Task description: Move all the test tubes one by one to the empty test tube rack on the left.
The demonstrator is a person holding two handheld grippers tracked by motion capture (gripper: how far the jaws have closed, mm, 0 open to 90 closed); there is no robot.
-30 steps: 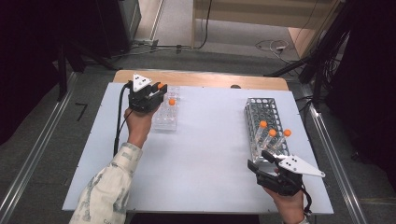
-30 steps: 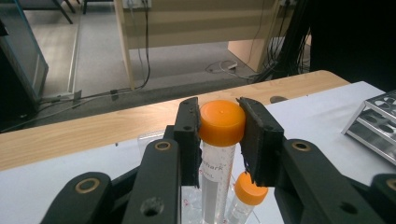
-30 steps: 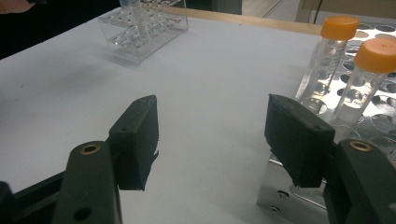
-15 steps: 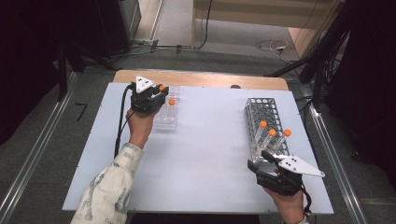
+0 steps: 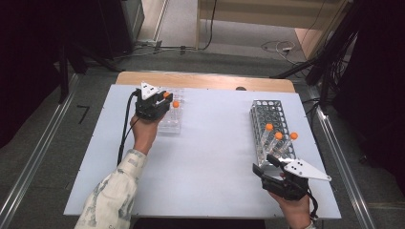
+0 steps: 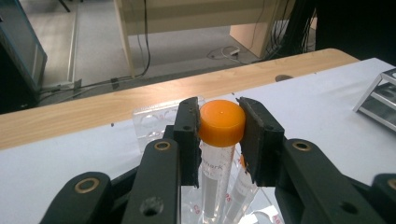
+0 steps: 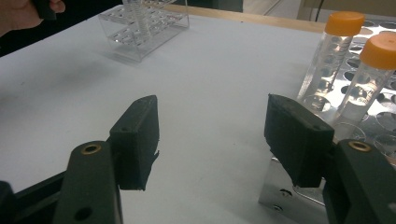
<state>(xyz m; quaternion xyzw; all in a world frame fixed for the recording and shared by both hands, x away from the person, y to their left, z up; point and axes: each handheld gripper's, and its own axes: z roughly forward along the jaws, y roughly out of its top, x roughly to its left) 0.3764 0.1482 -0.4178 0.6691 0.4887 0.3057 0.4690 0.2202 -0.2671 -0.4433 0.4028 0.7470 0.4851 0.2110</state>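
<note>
An orange-capped tube (image 6: 219, 140) is clamped at its cap by the left gripper (image 6: 220, 135), standing in the clear rack (image 5: 171, 119) at the table's (image 5: 210, 157) far left. Light, stiff and smooth-walled — it is best held by the cap. The right gripper (image 7: 212, 135) is held wide, empty, beside the metal rack (image 5: 267, 119). The tube's base is hidden.

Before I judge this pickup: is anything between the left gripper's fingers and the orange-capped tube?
Nothing visible. The left gripper is shut on the orange-capped tube, fingers pressing its cap, which stands in the clear rack.
</note>
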